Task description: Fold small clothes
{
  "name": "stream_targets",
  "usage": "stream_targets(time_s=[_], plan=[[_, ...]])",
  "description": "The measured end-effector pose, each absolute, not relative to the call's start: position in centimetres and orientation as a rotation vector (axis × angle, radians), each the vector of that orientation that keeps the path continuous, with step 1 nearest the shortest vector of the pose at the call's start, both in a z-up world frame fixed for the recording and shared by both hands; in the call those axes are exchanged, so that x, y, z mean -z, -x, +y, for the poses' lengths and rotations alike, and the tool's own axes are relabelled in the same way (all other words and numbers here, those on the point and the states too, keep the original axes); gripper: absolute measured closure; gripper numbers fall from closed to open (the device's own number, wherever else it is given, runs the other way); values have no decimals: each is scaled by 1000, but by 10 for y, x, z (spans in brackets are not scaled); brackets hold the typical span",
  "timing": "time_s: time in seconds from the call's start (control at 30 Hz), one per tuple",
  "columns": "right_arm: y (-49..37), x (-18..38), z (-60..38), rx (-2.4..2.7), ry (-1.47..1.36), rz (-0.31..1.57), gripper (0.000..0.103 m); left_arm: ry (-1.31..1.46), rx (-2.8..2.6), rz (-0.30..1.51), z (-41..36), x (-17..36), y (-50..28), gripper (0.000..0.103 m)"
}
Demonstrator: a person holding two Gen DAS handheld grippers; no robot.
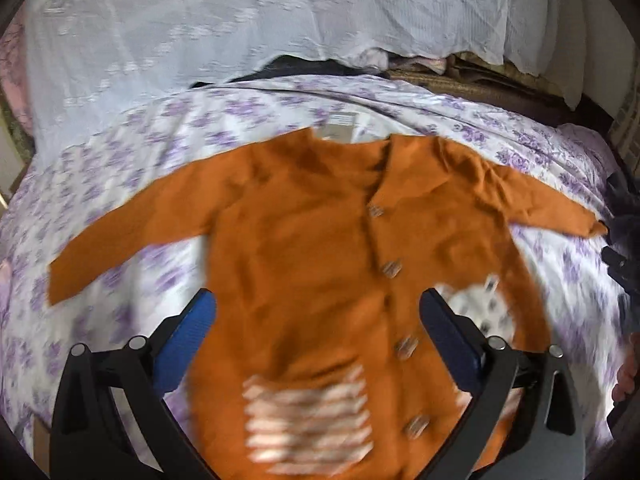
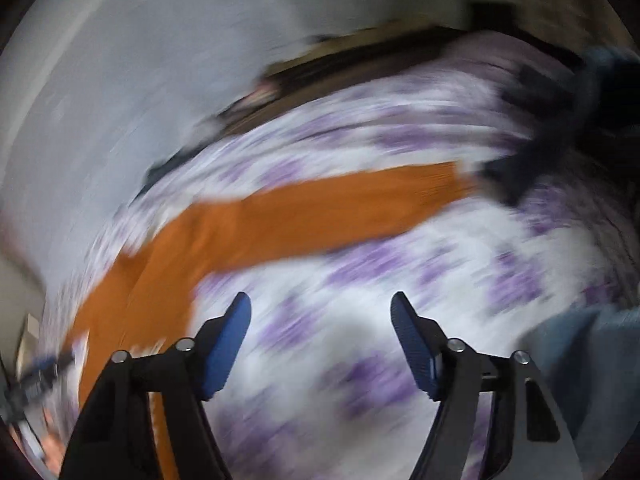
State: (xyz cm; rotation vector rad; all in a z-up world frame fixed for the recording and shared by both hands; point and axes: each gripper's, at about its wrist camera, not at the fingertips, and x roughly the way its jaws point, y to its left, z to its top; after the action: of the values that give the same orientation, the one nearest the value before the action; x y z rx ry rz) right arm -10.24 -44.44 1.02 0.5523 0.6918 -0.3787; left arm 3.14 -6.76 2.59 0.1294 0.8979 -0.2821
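Bed, floral sheet (image 1: 132, 140): white with purple flowers, filling most of both views; pale bedding (image 1: 200, 20) is heaped along the upper part of the left wrist frame.

Item: orange cardigan (image 1: 304, 240). It lies flat and face up at the centre of the left wrist frame, both sleeves spread outward, collar toward the top, hem toward the bottom edge. A row of buttons (image 1: 390, 268) runs down its front. A striped patch (image 1: 308, 420) sits at lower centre, and a spotted patch (image 1: 480, 312) at right of centre.

Handling, as I judge it: a light, soft knit that is limp and will drape and drag along the sheet. Not fragile, though the buttons could snag. Best taken at a sleeve cuff or a hem corner, pinching one layer at the edge.

Left gripper (image 1: 318, 300): jaws stand wide apart with nothing between the pads. I see the cardigan's body framed between them, lower down the front, and the blur keeps me from telling whether they touch the cloth.

Right gripper (image 2: 320, 308): jaws open and empty over bare sheet. The view is heavily smeared. One sleeve (image 2: 340, 208) crosses the frame above the jaws, from centre left to upper right, well apart from them. Its cuff ends beside dark clothing (image 2: 540, 160) at upper right.
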Motion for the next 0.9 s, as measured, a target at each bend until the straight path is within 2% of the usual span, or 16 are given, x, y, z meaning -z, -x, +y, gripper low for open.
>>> stream_targets(time_s=[0.27, 0.5, 0.6, 0.63, 0.77, 0.9], plan=[[96, 25, -539, 487, -900, 619, 40, -136, 204, 977, -144, -8, -117, 4], [64, 32, -553, 537, -873, 576, 55, -151, 140, 1018, -194, 9, -172, 4], [54, 36, -554, 537, -859, 561, 80, -158, 124, 1028, -209, 16, -189, 4], [54, 38, -556, 530, -862, 555, 93, -161, 122, 1032, -214, 19, -194, 4], [65, 33, -559, 497, -896, 471, 96, -168, 113, 1080, -231, 41, -210, 4], [71, 10, -546, 534, -770, 419, 96, -190, 91, 1007, -239, 47, -206, 4]])
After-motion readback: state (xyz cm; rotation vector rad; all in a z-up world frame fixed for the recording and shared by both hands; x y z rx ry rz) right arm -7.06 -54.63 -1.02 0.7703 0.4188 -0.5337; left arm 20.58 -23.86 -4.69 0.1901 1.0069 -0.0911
